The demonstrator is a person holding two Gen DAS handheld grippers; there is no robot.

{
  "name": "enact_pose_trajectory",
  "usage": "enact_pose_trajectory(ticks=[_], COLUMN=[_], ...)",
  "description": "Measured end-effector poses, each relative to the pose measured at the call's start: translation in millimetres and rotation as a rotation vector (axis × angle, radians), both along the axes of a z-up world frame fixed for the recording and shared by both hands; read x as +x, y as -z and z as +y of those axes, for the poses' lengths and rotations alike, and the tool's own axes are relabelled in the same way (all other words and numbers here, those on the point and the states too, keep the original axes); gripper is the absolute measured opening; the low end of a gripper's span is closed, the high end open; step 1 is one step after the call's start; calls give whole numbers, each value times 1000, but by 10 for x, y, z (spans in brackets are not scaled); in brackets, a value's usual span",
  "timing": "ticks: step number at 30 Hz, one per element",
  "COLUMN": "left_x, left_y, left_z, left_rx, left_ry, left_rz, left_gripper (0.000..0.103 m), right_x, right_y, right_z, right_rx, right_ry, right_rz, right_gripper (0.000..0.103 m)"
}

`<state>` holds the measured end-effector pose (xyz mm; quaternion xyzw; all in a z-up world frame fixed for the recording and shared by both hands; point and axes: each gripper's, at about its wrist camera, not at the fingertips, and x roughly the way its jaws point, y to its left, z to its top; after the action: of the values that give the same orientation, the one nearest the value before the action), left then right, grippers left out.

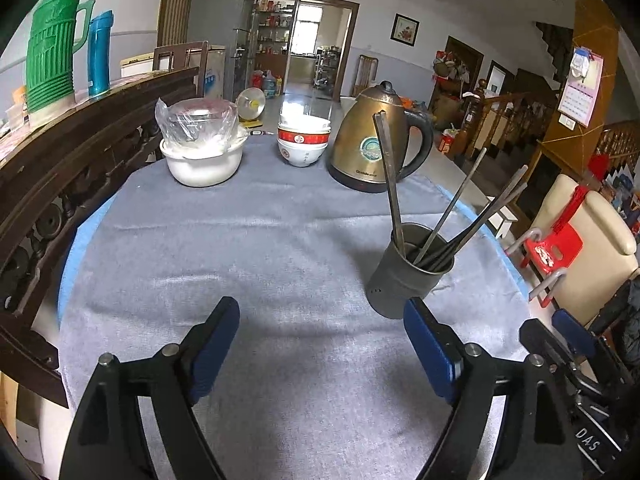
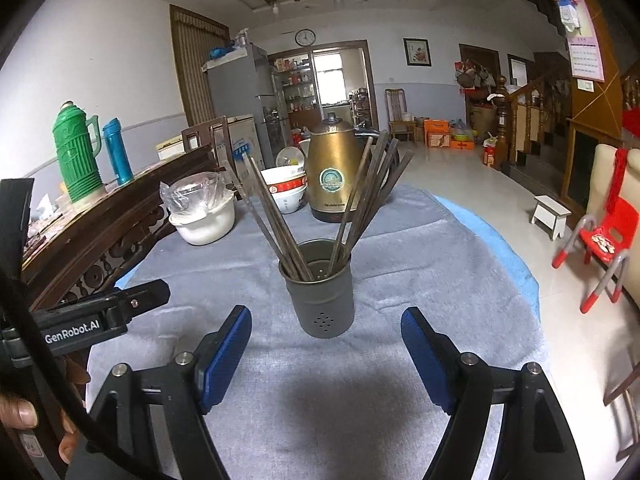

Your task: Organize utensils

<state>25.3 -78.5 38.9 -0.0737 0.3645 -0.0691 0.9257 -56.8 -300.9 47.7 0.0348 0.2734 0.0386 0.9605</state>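
Observation:
A grey metal utensil holder (image 2: 320, 294) stands upright on the grey cloth, with several dark chopsticks (image 2: 362, 196) fanned out of it. In the left wrist view the same holder (image 1: 404, 272) sits just beyond my right-hand fingertip, its chopsticks (image 1: 390, 180) leaning left and right. My left gripper (image 1: 322, 308) is open over bare cloth, nothing between its blue pads. My right gripper (image 2: 326, 318) is open too, its fingertips flanking the holder's base without touching it. The left gripper's body (image 2: 100, 316) shows at the left of the right wrist view.
At the table's far side stand a gold electric kettle (image 1: 374, 140), stacked red-and-white bowls (image 1: 303, 140) and a white pot (image 1: 202, 160) with a plastic-wrapped bowl on it. A dark carved sideboard (image 1: 60, 160) with a green thermos (image 1: 50, 52) flanks the left. A red stool (image 2: 604, 240) stands right.

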Motion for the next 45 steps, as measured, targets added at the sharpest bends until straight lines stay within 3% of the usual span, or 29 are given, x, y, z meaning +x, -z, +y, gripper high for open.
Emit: enact_pose_trajectory(ticks=[7, 14, 21, 45], left_x=[12, 58, 123, 92], left_y=[-4, -91, -126, -265], left_z=[-99, -116, -114, -214], left_rx=[53, 56, 48, 97], left_ry=[-4, -16, -56, -24], left_rz=[-17, -41, -45, -73], left_gripper=[85, 92, 92, 96], right_x=[28, 101, 138, 165], right_y=[-62, -99, -123, -220], right_z=[-79, -110, -157, -158], right_rx=[-9, -25, -38, -59], right_ry=[13, 4, -3, -14], right_rz=[-14, -26, -33, -43], right_gripper=[80, 80, 80, 80])
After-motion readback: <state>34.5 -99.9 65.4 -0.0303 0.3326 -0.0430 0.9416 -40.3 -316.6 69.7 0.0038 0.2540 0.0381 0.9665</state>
